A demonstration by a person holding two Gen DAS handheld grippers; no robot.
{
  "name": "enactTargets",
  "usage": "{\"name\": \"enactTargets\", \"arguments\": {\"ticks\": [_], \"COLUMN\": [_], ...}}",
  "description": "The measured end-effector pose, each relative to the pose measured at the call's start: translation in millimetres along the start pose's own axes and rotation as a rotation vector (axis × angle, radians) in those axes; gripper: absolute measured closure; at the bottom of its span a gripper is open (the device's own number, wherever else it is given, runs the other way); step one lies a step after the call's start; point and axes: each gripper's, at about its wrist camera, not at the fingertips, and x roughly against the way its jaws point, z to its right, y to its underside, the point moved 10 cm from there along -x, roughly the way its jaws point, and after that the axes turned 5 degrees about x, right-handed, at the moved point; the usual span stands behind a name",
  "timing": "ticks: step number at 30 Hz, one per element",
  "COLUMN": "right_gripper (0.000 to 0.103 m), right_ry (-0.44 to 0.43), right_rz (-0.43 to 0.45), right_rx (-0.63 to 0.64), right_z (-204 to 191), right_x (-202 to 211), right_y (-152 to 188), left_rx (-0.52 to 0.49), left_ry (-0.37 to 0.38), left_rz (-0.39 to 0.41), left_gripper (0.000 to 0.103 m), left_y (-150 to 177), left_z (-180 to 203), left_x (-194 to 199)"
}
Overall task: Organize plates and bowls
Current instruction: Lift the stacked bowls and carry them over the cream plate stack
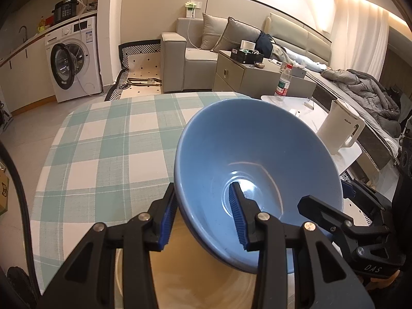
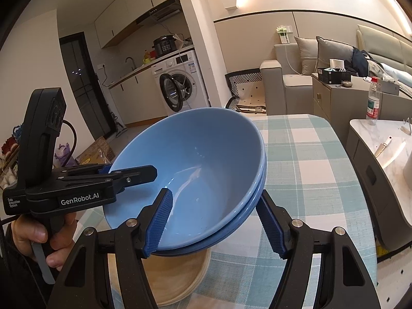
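Left wrist view: the left gripper (image 1: 203,215) pinches the near rim of the blue bowls (image 1: 257,170), nested and tilted above a wooden plate (image 1: 185,278).

Right wrist view: the right gripper (image 2: 216,225) clamps the opposite rim at medium width. Lower both sides evenly.

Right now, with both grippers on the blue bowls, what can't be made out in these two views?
- Right wrist view: bowl stack shows two rims; any more are hidden.
- Both views: wooden plate mostly covered by bowls and fingers.
- Left wrist view: right gripper pads hidden by the bowl wall.
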Motion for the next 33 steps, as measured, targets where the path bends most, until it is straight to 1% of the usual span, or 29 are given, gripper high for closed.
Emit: {"name": "enactTargets", "arguments": {"ticks": [10,19,26,33], "right_gripper": [0.034,0.034,0.034,0.034], "right_ry": [-0.037,-0.060,-0.082,-0.097], "right_rz": [-0.011,-0.018,-0.047,-0.058], "right_rx": [0.029,0.056,0.085,0.111], "right_z": [-22,-35,-43,-52], "right_x": [-3,-5,-16,-21], "right_y": [2,3,7,10], "left_rx": [0.015,0.028,0.043,0.059], "left_ry": [-0.020,-0.039,-0.054,-0.060], "left_rz": [0.016,0.019,0.023,0.022], "left_gripper": [0.064,0.064,0.064,0.064], "left_y": [5,14,20,26], "left_z": [-15,-28,-41,-51], "left_x": [15,23,28,31]}}
